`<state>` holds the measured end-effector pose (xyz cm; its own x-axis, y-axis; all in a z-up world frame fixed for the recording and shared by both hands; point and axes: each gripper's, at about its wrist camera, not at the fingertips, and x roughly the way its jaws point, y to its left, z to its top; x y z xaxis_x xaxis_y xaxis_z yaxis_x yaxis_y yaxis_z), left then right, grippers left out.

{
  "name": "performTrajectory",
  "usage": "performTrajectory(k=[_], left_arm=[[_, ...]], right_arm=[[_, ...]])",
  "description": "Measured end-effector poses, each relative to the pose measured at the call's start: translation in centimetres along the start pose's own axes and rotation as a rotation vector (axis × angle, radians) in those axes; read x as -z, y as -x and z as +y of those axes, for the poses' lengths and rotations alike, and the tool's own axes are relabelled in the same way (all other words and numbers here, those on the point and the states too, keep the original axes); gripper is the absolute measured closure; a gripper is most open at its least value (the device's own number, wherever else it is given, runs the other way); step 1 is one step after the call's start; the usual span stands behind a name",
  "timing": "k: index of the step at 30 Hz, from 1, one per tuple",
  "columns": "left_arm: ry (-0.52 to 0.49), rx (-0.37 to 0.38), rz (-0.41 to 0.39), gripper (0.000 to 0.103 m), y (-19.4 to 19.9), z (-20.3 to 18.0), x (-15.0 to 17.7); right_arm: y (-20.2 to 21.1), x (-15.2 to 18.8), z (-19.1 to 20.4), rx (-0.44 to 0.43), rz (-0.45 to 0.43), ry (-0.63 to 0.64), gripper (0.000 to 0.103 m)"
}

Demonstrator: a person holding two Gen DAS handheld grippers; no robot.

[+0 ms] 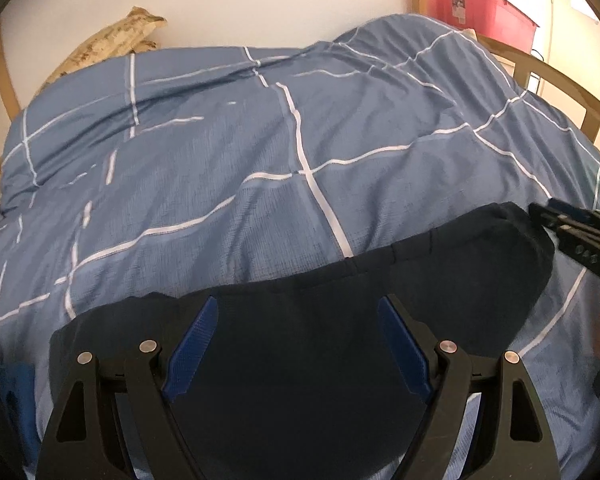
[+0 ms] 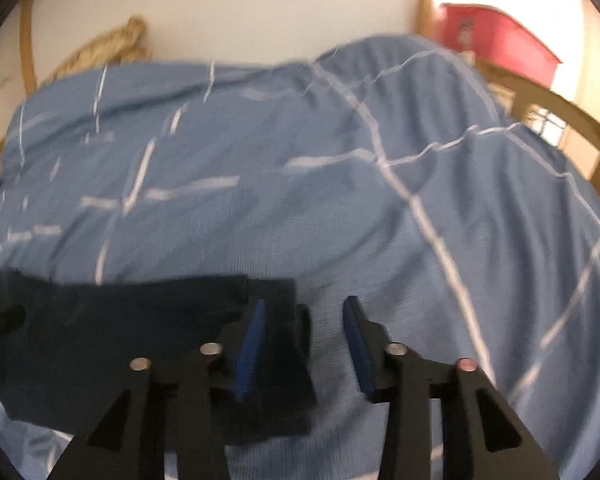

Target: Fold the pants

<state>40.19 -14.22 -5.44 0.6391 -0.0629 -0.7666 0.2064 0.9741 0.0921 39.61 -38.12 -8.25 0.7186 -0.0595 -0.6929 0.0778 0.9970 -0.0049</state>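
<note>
On the left, the left gripper (image 1: 296, 344) hangs over the dark navy pants (image 1: 340, 320) with its jaws spread wide, holding nothing. The pants lie at the near edge of the blue checked duvet (image 1: 260, 152), already gathered into a compact dark bundle, so I judge the folding mostly done. To the right, the right gripper (image 2: 304, 344) stands part open at the bundle's right end, pressing on nothing; perhaps only tidying remains.
</note>
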Motion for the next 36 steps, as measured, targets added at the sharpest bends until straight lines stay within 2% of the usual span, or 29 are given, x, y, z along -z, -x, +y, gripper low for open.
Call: performTrajectory(k=[3,6,12,15,17,18,19,25,27,33,35,36], left_arm=[[-0.006,-0.033,-0.05,0.021,1.6,-0.4,0.7],[-0.019,-0.063,-0.092,0.019,3.0,-0.7,1.6],[-0.025,-0.111,-0.16,0.015,5.1,-1.2,3.8],[-0.066,-0.127,-0.166,0.015,5.1,-2.1,4.4],[-0.087,-0.13,-0.17,0.015,5.0,-2.6,4.5],[-0.094,-0.132,-0.172,0.015,4.9,-2.7,4.5],[-0.098,-0.131,-0.173,0.014,4.8,-2.9,4.4],[-0.033,-0.068,-0.104,0.013,3.1,-2.6,3.7],[-0.015,-0.05,-0.083,0.013,2.5,-2.6,3.5],[0.032,-0.063,-0.039,0.013,1.3,-1.9,3.8],[0.041,-0.066,-0.029,0.013,1.1,-1.5,4.1],[0.046,-0.07,-0.026,0.013,1.1,-1.2,4.2]], right_arm=[[2.6,0.9,-0.2,0.002,-0.064,-0.049,0.061],[4.3,2.3,-0.7,-0.061,-0.085,-0.151,0.061],[3.8,5.4,-2.2,-0.203,-0.059,-0.406,0.058],[2.1,6.7,-3.0,-0.3,0.005,-0.548,0.058],[1.6,7.2,-3.1,-0.343,0.014,-0.598,0.055],[1.4,7.3,-3.2,-0.364,0.012,-0.619,0.048],[1.3,7.5,-3.2,-0.369,0.009,-0.639,0.043],[0.0,7.9,-3.7,-0.361,0.035,-0.719,0.043],[-0.2,7.9,-3.5,-0.355,0.031,-0.706,0.043],[-2.1,7.7,-3.6,-0.349,0.062,-0.72,0.043],[-2.3,7.5,-3.3,-0.342,0.059,-0.705,0.044],[-2.3,7.5,-3.1,-0.33,0.06,-0.687,0.054]])
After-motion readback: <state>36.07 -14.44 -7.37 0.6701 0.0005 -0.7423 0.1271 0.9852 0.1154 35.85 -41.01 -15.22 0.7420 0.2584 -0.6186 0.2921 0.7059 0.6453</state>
